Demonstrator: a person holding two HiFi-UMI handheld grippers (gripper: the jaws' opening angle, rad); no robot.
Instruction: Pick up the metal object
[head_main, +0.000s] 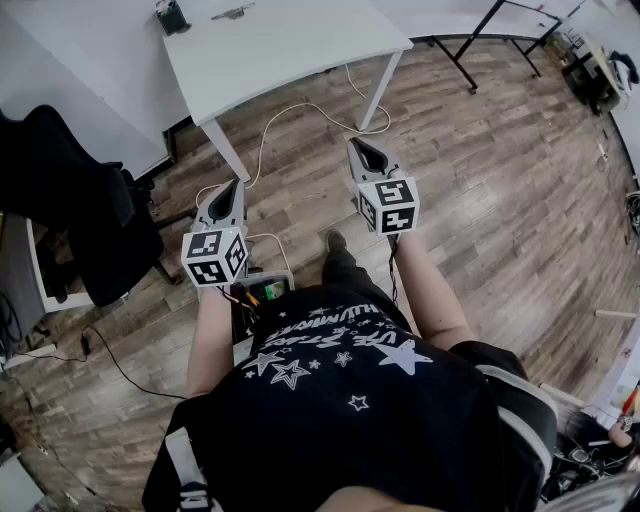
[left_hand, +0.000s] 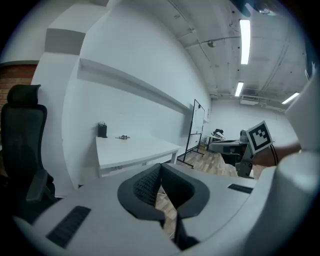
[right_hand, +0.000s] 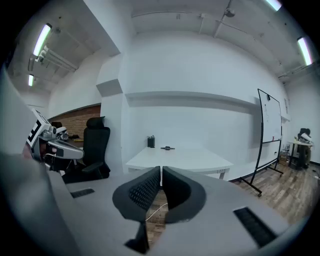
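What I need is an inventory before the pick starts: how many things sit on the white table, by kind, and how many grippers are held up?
Metal object: 1
Small black object: 1
Grippers, both shut with nothing in them: 2 (left gripper, right gripper)
Total: 4

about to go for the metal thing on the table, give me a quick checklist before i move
metal object in sight: ok, on the table beside a black container
left tool empty: ok, jaws together
right tool empty: ok, jaws together
jaws open for grasping: not ok
table within reach: not ok, floor lies between
path free: not ok, a cable lies on the floor by the table
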